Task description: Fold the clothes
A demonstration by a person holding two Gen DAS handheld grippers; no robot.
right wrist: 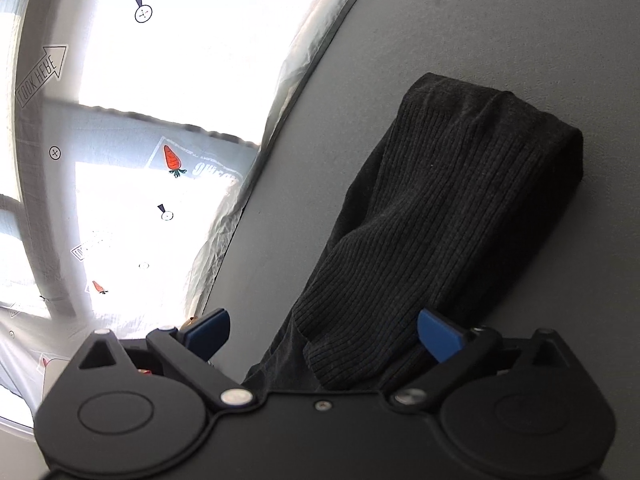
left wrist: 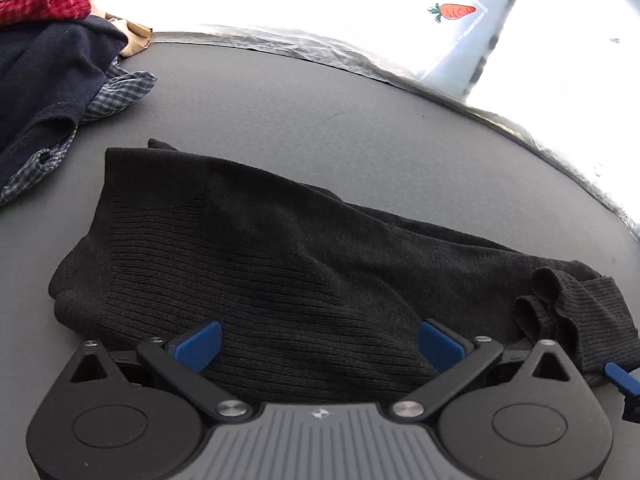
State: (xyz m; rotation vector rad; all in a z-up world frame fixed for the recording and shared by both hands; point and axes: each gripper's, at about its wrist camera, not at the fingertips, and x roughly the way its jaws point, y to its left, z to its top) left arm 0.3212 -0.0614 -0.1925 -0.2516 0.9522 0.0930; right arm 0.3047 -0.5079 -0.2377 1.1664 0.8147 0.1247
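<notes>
A black ribbed knit garment (left wrist: 304, 256) lies folded into a long band on the grey table (left wrist: 304, 92). My left gripper (left wrist: 320, 344) is open, its blue pads spread over the garment's near edge, holding nothing. In the right wrist view the same garment (right wrist: 452, 216) stretches away from me, its far end folded square. My right gripper (right wrist: 324, 336) is open with the garment's near end lying between its jaws. A blue tip of the right gripper (left wrist: 620, 376) shows at the left wrist view's right edge beside the bunched cuff (left wrist: 568, 312).
A pile of other clothes lies at the far left: a navy garment (left wrist: 48, 80), a plaid shirt (left wrist: 116, 96), a red knit (left wrist: 48, 0) and something tan (left wrist: 136, 38). The table's far edge (left wrist: 400, 76) borders white sheeting printed with carrots (left wrist: 454, 11).
</notes>
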